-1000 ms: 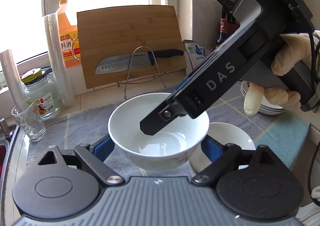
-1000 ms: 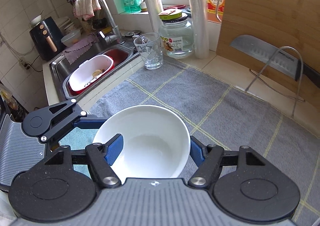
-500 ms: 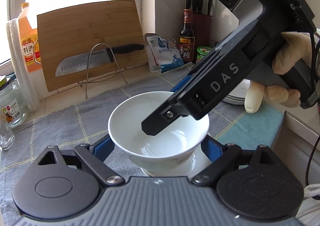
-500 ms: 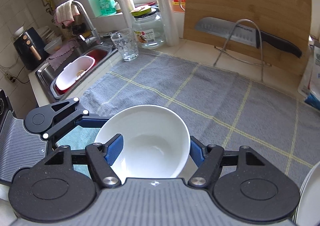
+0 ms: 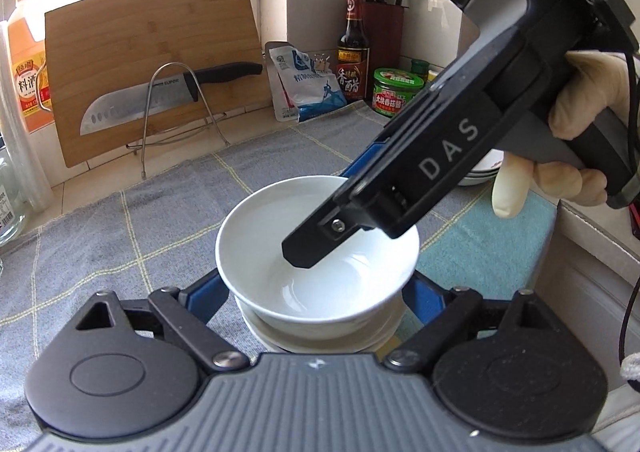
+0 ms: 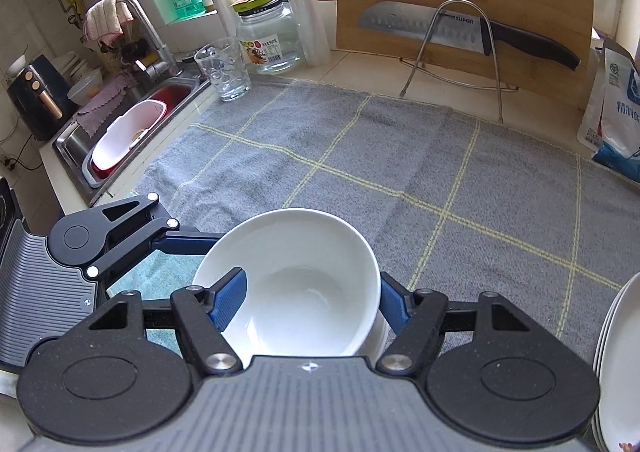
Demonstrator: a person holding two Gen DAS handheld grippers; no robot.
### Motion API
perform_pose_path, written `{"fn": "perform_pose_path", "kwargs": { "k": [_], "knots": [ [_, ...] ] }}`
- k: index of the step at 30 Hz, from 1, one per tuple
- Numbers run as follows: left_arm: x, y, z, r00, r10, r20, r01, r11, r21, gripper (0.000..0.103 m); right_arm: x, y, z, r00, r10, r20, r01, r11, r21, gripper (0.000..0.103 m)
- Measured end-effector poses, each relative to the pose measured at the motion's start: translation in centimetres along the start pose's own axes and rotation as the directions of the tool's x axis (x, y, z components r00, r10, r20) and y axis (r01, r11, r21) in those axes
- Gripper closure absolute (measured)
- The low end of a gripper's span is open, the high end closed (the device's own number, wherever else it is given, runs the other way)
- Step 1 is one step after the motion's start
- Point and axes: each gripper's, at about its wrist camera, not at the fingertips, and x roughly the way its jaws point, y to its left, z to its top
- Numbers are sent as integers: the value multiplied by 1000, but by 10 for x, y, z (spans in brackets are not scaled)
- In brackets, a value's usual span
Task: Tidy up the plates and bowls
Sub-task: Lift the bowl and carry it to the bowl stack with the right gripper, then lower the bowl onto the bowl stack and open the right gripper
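A white bowl hangs just over a stack of white bowls; I cannot tell whether it rests on them. My left gripper is shut on it, a blue pad on each side below the rim. My right gripper comes in from the upper right, held by a gloved hand. In the right wrist view the bowl sits between that gripper's fingers. One is inside the bowl and the other outside its wall, with bare bowl between inner pad and wall. Stacked plates stand at the right.
A grey checked mat covers the counter, with a teal cloth under the bowls. Behind are a cutting board, a knife on a wire rack, a salt bag and bottles. A glass and the sink lie left.
Both grippers carried the bowl to the right across the mat, from beside the second bowl to directly over it, and sank a little. Neither grip changed.
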Motion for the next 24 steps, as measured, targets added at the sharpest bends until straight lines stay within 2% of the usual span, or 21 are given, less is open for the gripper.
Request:
{"fn": "perform_pose_path", "kwargs": {
  "k": [12, 13, 14, 16, 24],
  "knots": [
    [8, 2, 0, 1000, -7, -15, 7, 1000, -3, 10, 6, 3, -3, 1000, -26, -5, 26, 999, -28, 27],
    [8, 3, 0, 1000, -13, -16, 13, 1000, -7, 10, 5, 3, -3, 1000, -27, -5, 27, 999, -30, 24],
    [8, 4, 0, 1000, -18, -17, 18, 1000, -6, 8, 5, 3, -3, 1000, -27, -1, 27, 999, -32, 16],
    [6, 4, 0, 1000, -12, -3, 12, 1000, 5, 3, 4, 5, -3, 1000, -27, 8, 27, 999, -41, 11],
    [-1, 7, -4, 999, -39, 7, 38, 999, 11, 3, 0, 10, -4, 997, -71, 31, 73, 995, -72, 4]
  ]
}}
